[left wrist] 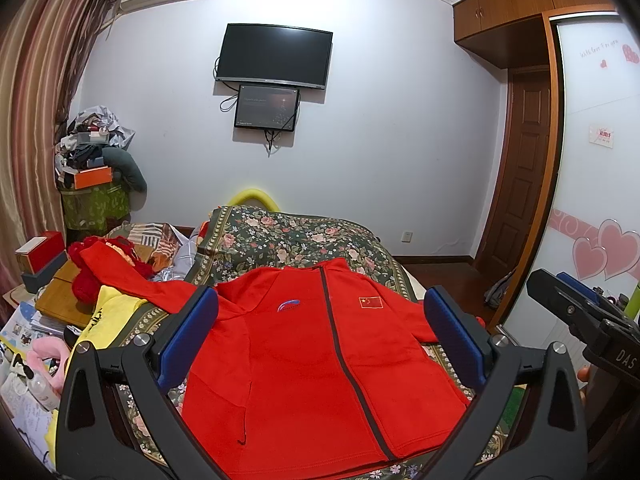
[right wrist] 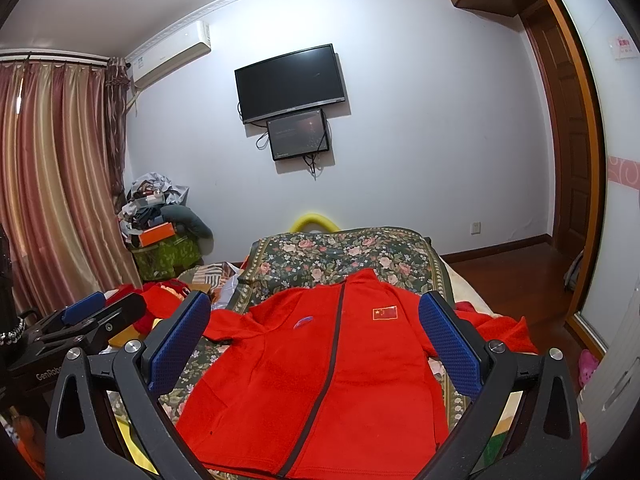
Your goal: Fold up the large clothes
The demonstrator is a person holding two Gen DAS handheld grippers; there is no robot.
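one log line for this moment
stage: pre-fold | jacket: flat on bed, zipped | left tongs: open, above | right tongs: open, above

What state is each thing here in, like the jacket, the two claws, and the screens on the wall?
Red jacket: spread flat on the bed, front up, zipped, unfolded.
Left gripper: open, holding nothing, above the jacket.
Right gripper: open, holding nothing, above the jacket.
Large TV: dark.
Small screen: lit, dim picture.
Wooden door: shut.
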